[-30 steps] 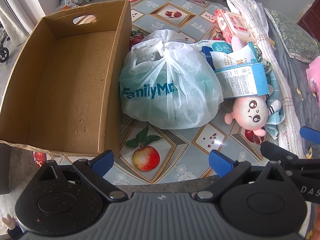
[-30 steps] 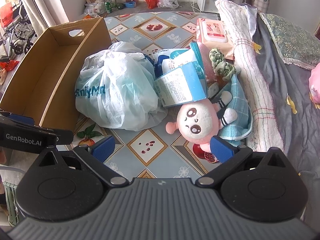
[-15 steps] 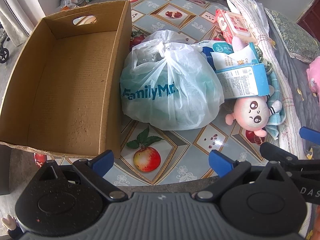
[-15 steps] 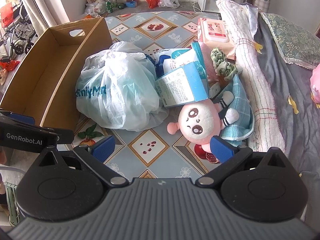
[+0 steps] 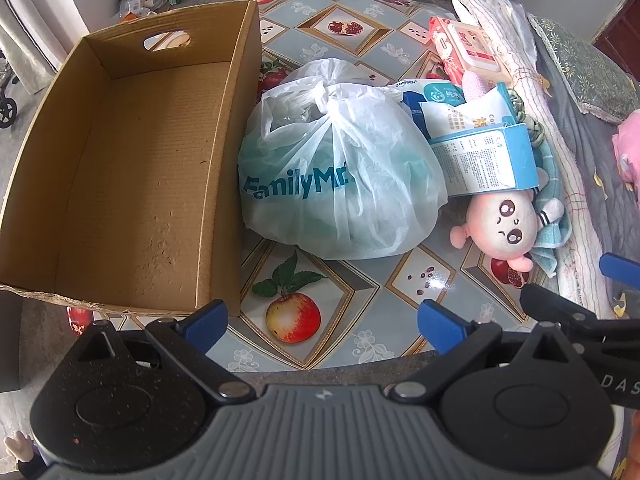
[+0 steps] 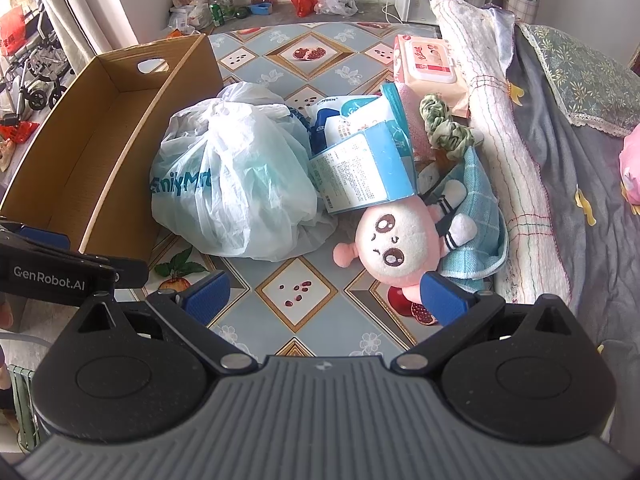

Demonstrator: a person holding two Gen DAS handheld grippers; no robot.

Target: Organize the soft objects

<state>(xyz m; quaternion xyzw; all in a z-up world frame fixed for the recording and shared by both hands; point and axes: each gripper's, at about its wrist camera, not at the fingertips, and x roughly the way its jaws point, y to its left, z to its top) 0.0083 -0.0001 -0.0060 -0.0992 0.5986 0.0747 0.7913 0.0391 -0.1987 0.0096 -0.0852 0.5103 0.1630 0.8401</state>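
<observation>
Both sets of jaws are wide and holding nothing, so I'd say we're at the first pick. Nearest the right gripper is the pink plush doll, lying face-up on the worktop with a blue-and-white pack resting on its top. I'd pinch the round head from the free near side, lift slowly so the pack slides off. The left gripper sits near the knotted plastic bag; grab its knot. Cardboard box beyond is bare, good drop spot.

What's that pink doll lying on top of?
The pink doll lies partly on a blue checked cloth, its head on the patterned table. A blue-and-white carton covers its top; anything beneath stays hidden.
</observation>
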